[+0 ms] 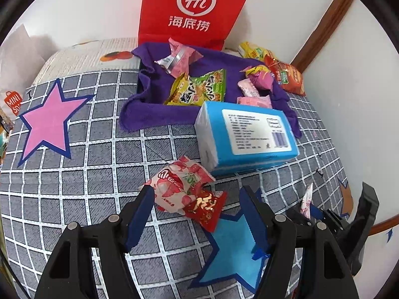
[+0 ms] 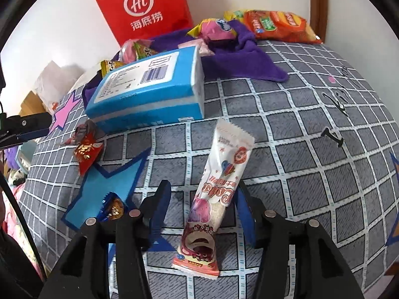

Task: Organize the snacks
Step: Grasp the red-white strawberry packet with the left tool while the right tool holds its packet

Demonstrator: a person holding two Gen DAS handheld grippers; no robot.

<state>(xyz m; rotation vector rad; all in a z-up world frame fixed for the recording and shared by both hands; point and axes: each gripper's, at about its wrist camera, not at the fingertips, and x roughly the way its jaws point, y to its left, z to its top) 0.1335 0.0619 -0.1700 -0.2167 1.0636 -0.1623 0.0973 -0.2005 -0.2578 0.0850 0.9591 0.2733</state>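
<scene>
My left gripper [image 1: 197,199] is open, its jaws on either side of a white-and-pink snack packet [image 1: 178,185] and a small red packet [image 1: 205,208] lying on the checked cloth. My right gripper [image 2: 203,195] is open around a long white-and-pink wafer packet [image 2: 214,196] that lies flat between its fingers. A box lined with a purple cloth [image 1: 159,109] holds several snacks: a green packet [image 1: 199,89] and pink packets [image 1: 178,58]. The right gripper also shows at the right edge of the left wrist view [image 1: 329,221].
A blue tissue pack [image 1: 245,134] lies in front of the purple cloth. A red paper bag [image 1: 197,10] stands against the wall. An orange chip bag [image 2: 276,25] lies at the back right. Pink [image 1: 48,122] and blue [image 1: 234,246] paper stars lie on the cloth. A small blue candy [image 2: 112,208] sits on the blue star.
</scene>
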